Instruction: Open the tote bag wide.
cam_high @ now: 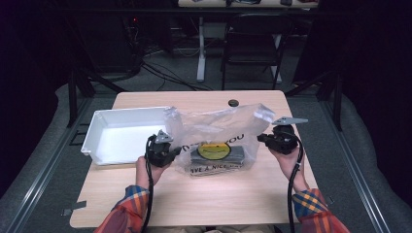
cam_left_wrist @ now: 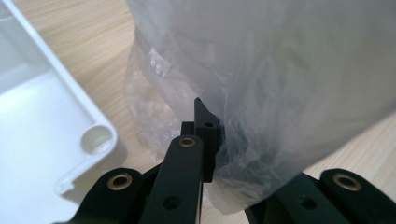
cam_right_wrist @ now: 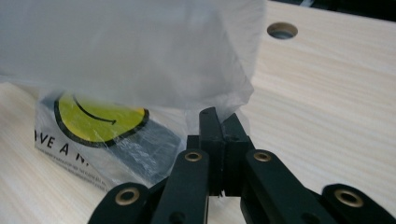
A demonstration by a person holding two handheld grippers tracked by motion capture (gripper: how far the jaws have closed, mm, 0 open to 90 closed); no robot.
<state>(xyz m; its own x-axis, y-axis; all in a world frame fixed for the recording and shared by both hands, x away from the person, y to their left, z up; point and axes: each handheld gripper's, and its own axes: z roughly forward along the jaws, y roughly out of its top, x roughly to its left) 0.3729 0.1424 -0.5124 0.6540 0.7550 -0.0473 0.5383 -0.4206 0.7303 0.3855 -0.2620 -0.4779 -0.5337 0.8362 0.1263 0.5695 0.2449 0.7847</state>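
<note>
Right now the person has the bag (cam_high: pixel 216 131) stretched between both tongs near the middle of the counter (cam_high: pixel 194 204). The left tongs (cam_high: pixel 171 149) are pressed together on the bag's left edge; the left gripper view shows the jaws closed with thin plastic (cam_left_wrist: pixel 280 93) bunched against them. The right tongs (cam_high: pixel 262 138) pinch the bag's right edge the same way, and in the right gripper view the jaws meet with a fold of film caught between them.

Inside the bag lies a flat dark block (cam_high: pixel 216 154), resting on the counter under the yellow smiley print (cam_high: pixel 214 149). So the loading looks done to me: the block is already in, sitting at the bag's bottom toward the counter's near edge, while the mouth stands up and sags open toward the far edge.

A white tray (cam_high: pixel 92 133) sits by the counter's left edge, just beside the left tongs, and holds nothing that I can see. A small dark knob (cam_high: pixel 233 102) sits by the far edge, apart from everything.

What remains, I'd guess, is handling the bag itself: lifting it clear with the block inside, closing the mouth, or carrying it over to the tray. The bottom has not left the counter yet.
</note>
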